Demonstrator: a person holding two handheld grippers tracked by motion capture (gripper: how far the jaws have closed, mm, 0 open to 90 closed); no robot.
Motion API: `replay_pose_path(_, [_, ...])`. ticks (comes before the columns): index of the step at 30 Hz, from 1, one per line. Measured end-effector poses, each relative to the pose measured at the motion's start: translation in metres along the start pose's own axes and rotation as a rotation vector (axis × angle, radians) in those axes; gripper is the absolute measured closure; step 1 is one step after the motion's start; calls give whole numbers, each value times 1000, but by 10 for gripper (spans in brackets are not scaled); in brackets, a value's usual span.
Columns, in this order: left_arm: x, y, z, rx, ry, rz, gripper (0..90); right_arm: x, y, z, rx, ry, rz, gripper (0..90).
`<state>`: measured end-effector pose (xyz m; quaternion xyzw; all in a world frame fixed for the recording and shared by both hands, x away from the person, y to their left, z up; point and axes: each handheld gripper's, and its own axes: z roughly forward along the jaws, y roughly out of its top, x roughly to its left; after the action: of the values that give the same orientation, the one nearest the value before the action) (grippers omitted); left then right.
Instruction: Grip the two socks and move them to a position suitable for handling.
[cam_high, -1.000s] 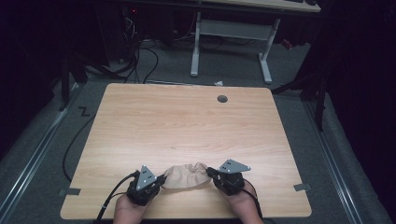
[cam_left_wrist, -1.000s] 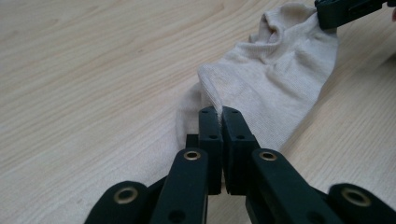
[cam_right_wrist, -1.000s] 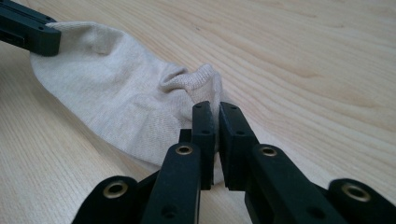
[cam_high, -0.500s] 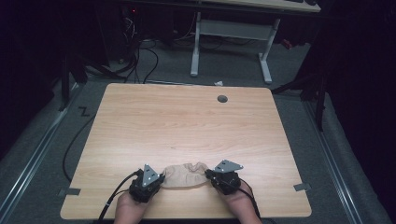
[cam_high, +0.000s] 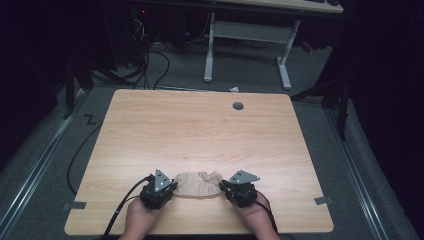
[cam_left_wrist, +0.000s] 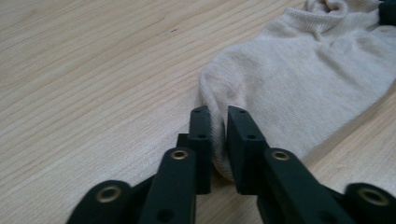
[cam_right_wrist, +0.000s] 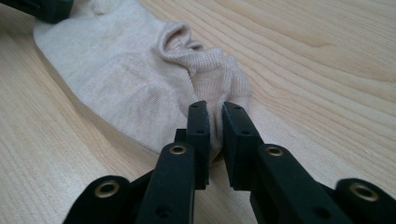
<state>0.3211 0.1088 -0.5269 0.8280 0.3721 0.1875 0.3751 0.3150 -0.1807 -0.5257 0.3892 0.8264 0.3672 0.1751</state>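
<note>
A small beige knitted sock (cam_high: 199, 183) lies flat on the light wooden desk (cam_high: 200, 135), near its front edge, between the two grippers. The left gripper (cam_left_wrist: 217, 135) has its fingers (cam_left_wrist: 201, 135) closely flanking a fold at one end of the sock; these fingers have just been opening, with a narrow gap showing beside the fabric. The right gripper (cam_right_wrist: 215, 133) meets the bunched opposite end in the same way, its fingers (cam_right_wrist: 200, 130) likewise just opening around the cloth. Both hands (cam_high: 141, 224) rest at the desk's front edge.
</note>
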Motion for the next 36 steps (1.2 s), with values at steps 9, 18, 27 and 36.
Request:
replay_pose_path(9, [4,2,-15,-52,-7,-36,621,-1,4,-11,-94,-34,1,739])
replay_pose_path(18, [15,4,-23,-63,3,-39,586,-9,1,-13,-132,-76,27,710])
replay_pose_path(27, [23,2,-26,-84,12,-56,577,-16,-5,-21,-149,-109,62,709])
replay_pose_path(36, [32,-12,-30,-83,28,-82,570,-27,-11,-26,-143,-125,95,709])
